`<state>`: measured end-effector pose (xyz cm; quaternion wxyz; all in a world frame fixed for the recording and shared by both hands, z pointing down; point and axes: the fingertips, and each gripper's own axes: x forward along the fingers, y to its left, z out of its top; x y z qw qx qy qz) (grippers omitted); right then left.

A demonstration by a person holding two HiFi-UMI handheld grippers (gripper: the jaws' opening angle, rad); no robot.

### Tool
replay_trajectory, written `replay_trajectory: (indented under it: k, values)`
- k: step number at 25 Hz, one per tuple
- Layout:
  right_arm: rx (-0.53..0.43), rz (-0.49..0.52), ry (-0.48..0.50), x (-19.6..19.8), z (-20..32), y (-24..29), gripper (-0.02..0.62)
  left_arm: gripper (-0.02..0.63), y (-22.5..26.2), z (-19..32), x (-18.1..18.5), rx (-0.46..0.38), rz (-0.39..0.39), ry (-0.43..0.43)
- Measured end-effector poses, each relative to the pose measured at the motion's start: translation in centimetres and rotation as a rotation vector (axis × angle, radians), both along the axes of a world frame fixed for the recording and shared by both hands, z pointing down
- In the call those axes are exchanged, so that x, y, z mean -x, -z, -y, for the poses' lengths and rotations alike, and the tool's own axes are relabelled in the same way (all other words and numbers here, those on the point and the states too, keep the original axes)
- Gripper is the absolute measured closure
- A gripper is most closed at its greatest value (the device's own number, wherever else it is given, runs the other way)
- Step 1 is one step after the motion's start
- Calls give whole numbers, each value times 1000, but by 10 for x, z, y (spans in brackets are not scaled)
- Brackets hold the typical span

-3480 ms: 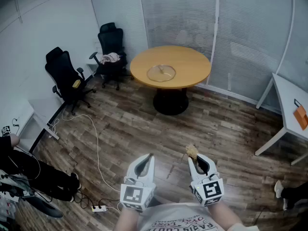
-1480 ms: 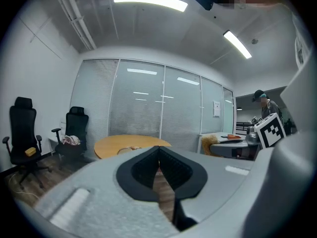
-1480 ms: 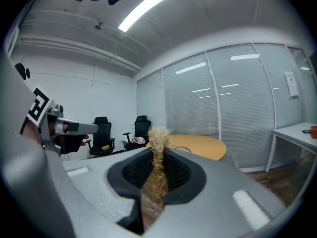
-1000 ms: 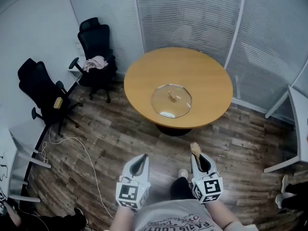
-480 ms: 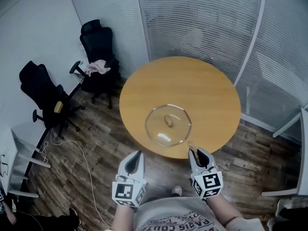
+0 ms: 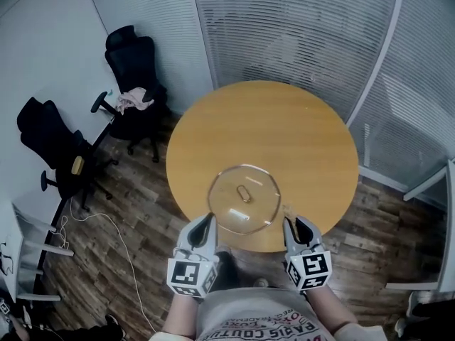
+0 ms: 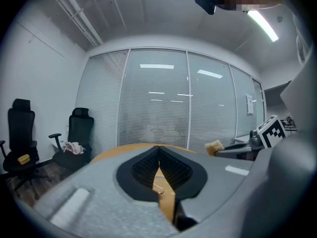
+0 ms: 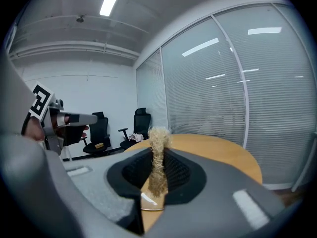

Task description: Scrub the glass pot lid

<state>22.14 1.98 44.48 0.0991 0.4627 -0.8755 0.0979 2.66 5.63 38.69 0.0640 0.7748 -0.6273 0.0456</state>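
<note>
round glass lid [image 6: 244, 197] now nearer; right tool [image 6: 290, 223] pinches fibrous tan scrubber [image 8: 158, 150].

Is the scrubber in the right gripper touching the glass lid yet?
Apart. The left gripper view shows the scrubber held in mid-air against the window blinds, well above the table where the glass lid lies.

Cool, even light comes from ceiling strip lamps [image 7: 261, 25], mirrored as streaks in the glass wall [image 7: 158, 108]. Shadows are soft. The glass pot lid [image 6: 244, 203] shows faint glare. Both gripper views bulge, with dark corners and blurred foreground.
</note>
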Motion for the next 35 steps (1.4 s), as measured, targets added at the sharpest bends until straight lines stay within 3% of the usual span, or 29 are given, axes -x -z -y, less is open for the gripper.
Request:
replay_trajectory:
  k: [6, 12, 19, 32, 35]
  values:
    - [23, -24, -118, 35, 54, -3, 534, 598, -7, 80, 20, 13, -10, -164]
    - [51, -58, -225, 56, 97, -13, 532, 598, -10, 149, 50, 15, -29, -274]
    - [106, -136, -308, 77, 122, -43, 534, 598, -35, 190, 85, 41, -3, -376]
    - [235, -340, -33, 95, 182, -126, 532, 598, -56, 213, 73, 83, -40, -375]
    - [248, -442, 71, 97, 191, -161, 532, 598, -60, 213, 69, 77, -42, -369]
